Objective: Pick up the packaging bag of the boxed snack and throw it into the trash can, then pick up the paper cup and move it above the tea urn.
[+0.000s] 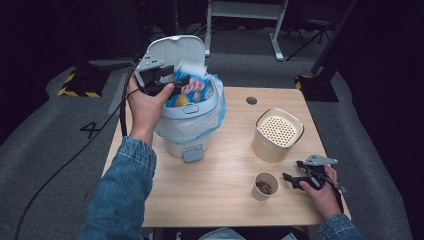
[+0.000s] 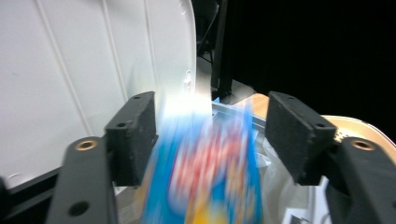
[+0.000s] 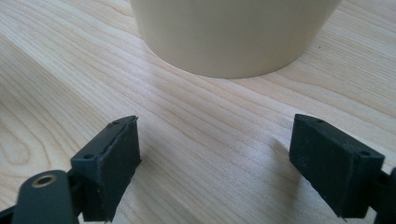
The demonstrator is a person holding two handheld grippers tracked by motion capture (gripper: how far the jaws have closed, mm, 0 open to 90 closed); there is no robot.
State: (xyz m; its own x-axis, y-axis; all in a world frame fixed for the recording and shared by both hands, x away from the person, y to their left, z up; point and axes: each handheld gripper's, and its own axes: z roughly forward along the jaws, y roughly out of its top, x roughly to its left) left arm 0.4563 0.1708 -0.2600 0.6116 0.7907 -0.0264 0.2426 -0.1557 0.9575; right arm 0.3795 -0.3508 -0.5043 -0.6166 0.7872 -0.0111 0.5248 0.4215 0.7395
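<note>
- Nearest the person, at the table's front right corner, the right gripper (image 1: 295,179) lies low over the wooden table (image 1: 220,200) in the right hand (image 1: 324,194); its jaws are spread wide with nothing between them, and bare wood grain shows in the gap in the right gripper view.
- Just to the left of that gripper stands a small paper cup (image 1: 264,186), open side up, with something dark and hard to make out at its bottom; the jaws point toward it without touching it.
- A little farther back, behind the cup and the right gripper, stands a cream canister (image 1: 277,135) with a perforated top; the right gripper view shows its rounded lower wall (image 3: 233,32) ahead of the jaws, apart from them.
- On the left, a denim sleeve (image 1: 122,195) runs up from the bottom edge to the left hand (image 1: 145,107), which holds the left gripper (image 1: 167,82) over the mouth of a white bin (image 1: 187,142) lined with a pale blue bag (image 1: 212,117).
- The left gripper's jaws stand apart, and the blue snack packet (image 2: 205,177) sits blurred between the pads without being pressed by them; in the high view the packet (image 1: 192,87) is in the bin's opening, its upper part poking above the rim.
- Behind the packet, the bin's lid (image 1: 175,50) stands raised, and its ribbed white inside (image 2: 70,70) rises to the left of the jaws in the left gripper view.
- Beyond the bin, a small dark round hole (image 1: 251,100) marks the table's far part, and the grey floor (image 1: 50,135) lies around it.
</note>
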